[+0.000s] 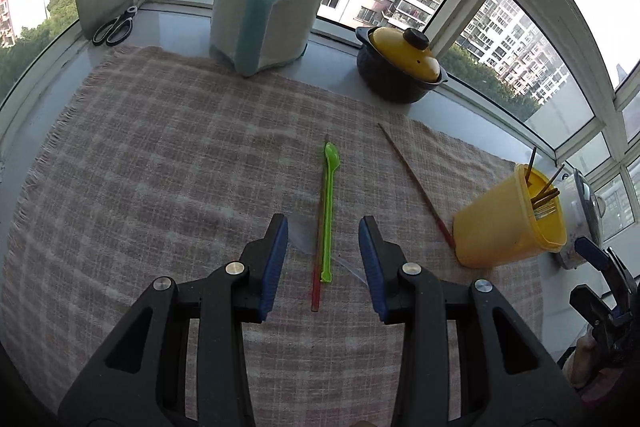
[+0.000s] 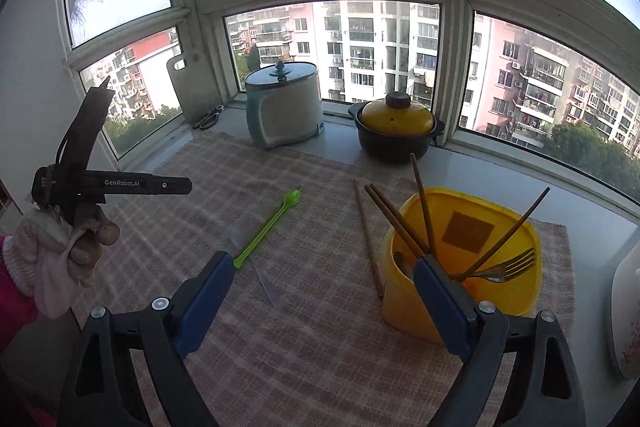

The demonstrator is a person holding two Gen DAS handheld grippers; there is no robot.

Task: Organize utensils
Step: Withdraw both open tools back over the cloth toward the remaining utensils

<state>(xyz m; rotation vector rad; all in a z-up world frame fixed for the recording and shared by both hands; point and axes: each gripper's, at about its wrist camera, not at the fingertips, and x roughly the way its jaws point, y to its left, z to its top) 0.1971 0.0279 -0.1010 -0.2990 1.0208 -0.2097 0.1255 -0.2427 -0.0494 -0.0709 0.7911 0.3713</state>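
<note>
Left tongs lining up over the green spoon; pick not yet made.

Left gripper [image 1: 323,259] part-open, empty, straddling green spoon [image 1: 329,211] left of the yellow cup [image 1: 500,227]; it must lower and close. Right gripper [image 2: 324,303] wide, empty, just before the cup; loose chopstick [image 1: 416,187] against the cup's left side.

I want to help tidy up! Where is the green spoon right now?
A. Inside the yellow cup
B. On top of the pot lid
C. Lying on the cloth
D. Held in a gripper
C: the green spoon lies flat on the cloth, outside the yellow cup, with no gripper touching it.
</note>
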